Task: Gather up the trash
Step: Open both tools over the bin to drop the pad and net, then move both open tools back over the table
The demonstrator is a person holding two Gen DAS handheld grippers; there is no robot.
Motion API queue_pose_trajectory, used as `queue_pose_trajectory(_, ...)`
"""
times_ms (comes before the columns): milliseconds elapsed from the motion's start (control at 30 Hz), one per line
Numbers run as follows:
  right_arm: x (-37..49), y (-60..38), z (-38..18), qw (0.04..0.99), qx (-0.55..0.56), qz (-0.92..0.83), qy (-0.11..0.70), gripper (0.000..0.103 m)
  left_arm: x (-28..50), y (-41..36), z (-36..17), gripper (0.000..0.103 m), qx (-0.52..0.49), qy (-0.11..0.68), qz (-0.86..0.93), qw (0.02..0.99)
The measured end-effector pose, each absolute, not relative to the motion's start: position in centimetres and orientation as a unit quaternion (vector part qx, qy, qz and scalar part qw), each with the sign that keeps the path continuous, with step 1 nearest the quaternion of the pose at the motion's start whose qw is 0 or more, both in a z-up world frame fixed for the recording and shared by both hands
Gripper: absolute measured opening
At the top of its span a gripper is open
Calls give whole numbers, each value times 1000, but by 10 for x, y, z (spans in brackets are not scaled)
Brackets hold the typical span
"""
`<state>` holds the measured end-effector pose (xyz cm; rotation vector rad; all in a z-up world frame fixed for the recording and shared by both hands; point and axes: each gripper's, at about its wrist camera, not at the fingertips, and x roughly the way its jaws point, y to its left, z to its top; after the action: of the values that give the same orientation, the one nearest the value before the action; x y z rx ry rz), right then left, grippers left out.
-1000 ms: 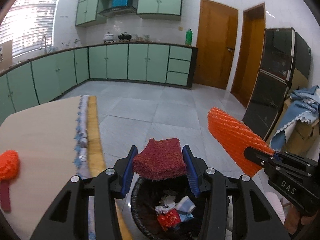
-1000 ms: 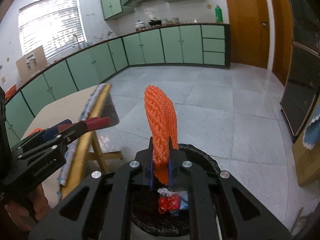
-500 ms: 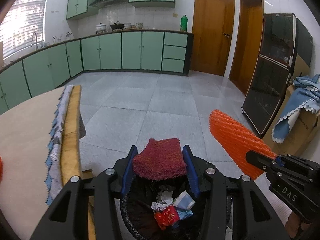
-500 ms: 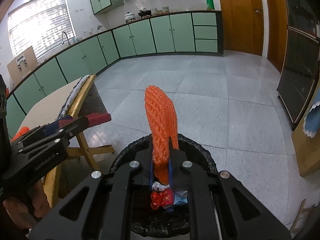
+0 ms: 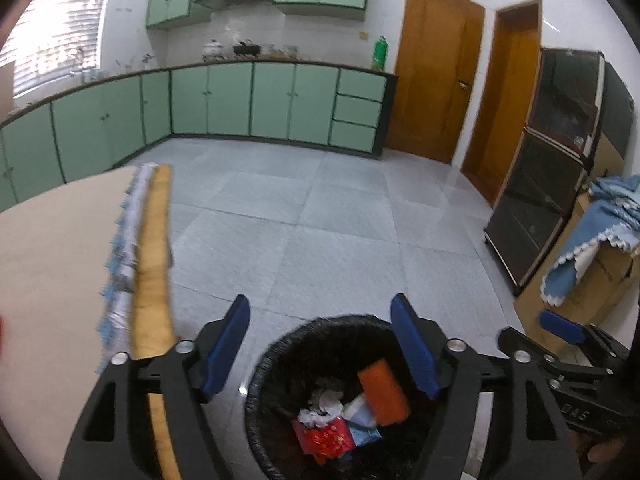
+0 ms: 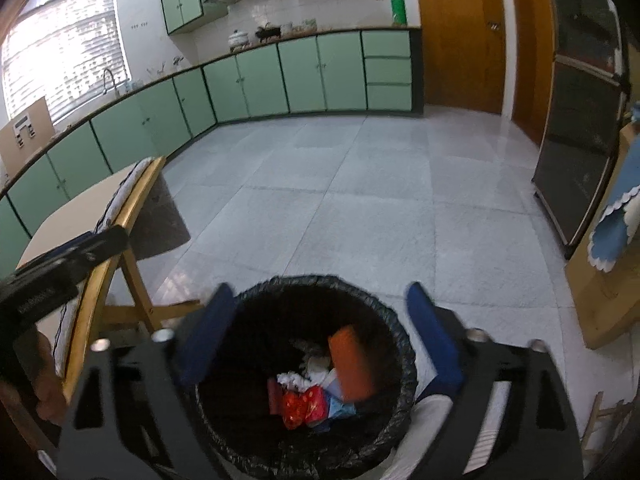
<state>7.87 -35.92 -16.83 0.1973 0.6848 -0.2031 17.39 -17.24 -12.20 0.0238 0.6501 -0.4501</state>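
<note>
Both tongs had let go: left gripper (image 5: 320, 344) and right gripper (image 6: 320, 332) gaped wide over the bin (image 6: 400, 344), orange net (image 6: 352, 364) inside; wooden table (image 5: 154, 264) at nine o'clock, grey tiled floor (image 6: 360, 208) beyond.

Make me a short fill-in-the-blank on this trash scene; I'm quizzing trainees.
1. Both grippers, left and right, are ____.
2. The orange net lies inside the ____.
3. The bin is lined with a ____ bag.
4. The cabinets are ____ in colour.

Missing words: open; bin; black; green

R hand-held gripper (image 6: 320, 332) spread wide, empty, over trash bin (image 6: 400, 344) w/ orange piece (image 6: 352, 364) inside.
</note>
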Motion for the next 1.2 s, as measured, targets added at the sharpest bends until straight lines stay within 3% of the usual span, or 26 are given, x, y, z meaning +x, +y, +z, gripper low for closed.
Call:
queue_pose_trajectory(333, 82, -329, -134, 946, 113, -69, 296, 97, 165, -93, -76, 87, 16, 266, -129, 955)
queue_pose_trajectory(733, 118, -226, -112, 952, 101, 30, 288, 97, 135, 37, -55, 89, 17, 238, 7, 971)
queue_pose_trajectory(1200, 164, -65, -93, 947, 47, 157, 278, 97, 117, 182, -66, 89, -15, 247, 158, 956)
